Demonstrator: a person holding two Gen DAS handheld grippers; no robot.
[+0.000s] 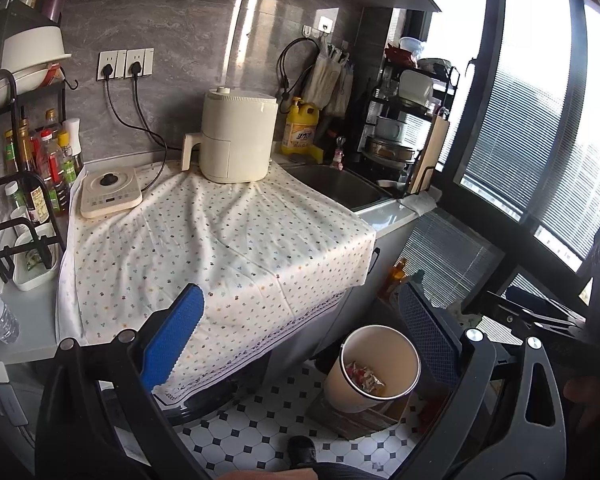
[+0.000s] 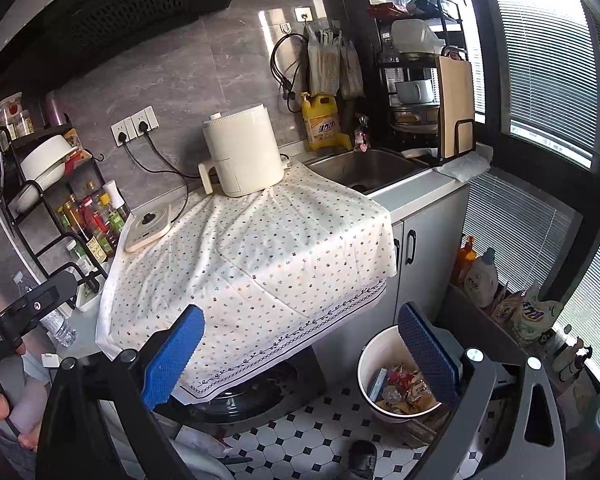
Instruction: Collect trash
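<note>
A cream waste bin [image 1: 370, 368] stands on the tiled floor below the counter's right end, with crumpled wrappers [image 1: 366, 376] inside. The right wrist view shows the same bin [image 2: 380, 354] with its wrappers [image 2: 404, 392]. My left gripper [image 1: 300, 344] is open, blue pads wide apart, hovering over the counter's front edge with nothing between them. My right gripper [image 2: 300, 352] is open too and holds nothing; its right pad overlaps the bin's rim in view. The dotted cloth [image 1: 204, 232] on the counter carries no loose trash that I can see.
On the counter stand an air fryer [image 1: 236, 136], an induction hob [image 1: 108, 190] and a bottle rack [image 1: 40, 168] at left. A sink [image 1: 336, 186] and dish rack [image 1: 412, 120] lie right. A floor shelf of detergent bottles [image 2: 500, 292] lines the window. A shoe [image 1: 302, 450] shows below.
</note>
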